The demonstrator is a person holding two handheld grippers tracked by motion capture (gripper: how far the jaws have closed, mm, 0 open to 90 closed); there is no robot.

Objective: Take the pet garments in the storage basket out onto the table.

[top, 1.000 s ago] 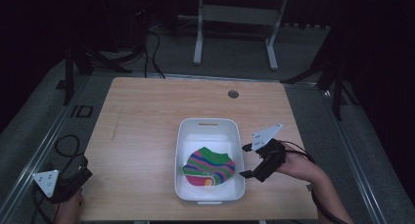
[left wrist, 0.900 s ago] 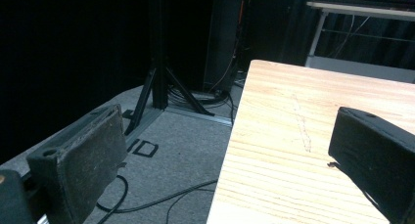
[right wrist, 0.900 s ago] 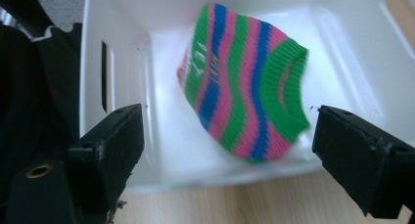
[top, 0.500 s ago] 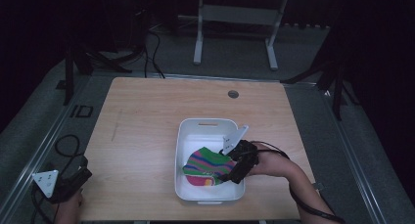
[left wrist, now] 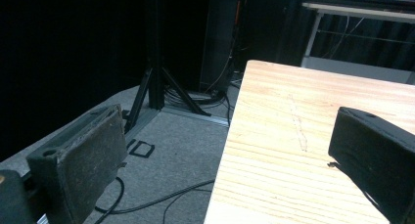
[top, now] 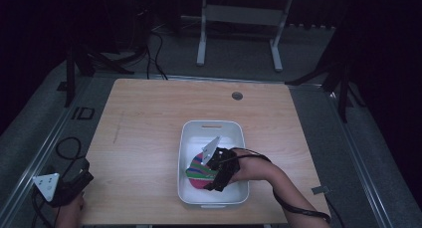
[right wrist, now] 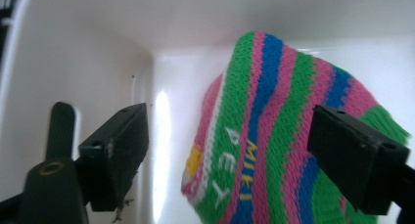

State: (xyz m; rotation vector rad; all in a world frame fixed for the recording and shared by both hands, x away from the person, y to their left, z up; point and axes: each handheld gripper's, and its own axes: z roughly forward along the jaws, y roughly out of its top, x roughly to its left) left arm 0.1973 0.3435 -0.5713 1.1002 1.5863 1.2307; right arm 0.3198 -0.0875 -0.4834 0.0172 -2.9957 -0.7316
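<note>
I see a round grommet hole in the far part of my wooden table. Black cables lie on the grey floor at far left. A metal stand is beyond the table.

"MIKI" and "PET" (yellow and white) on the striped knit cloth.

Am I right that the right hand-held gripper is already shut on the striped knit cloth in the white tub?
Not quite: the right hand-held gripper is open, its jaws spread either side of the striped knit cloth in the white tub, as the right gripper view shows.
</note>
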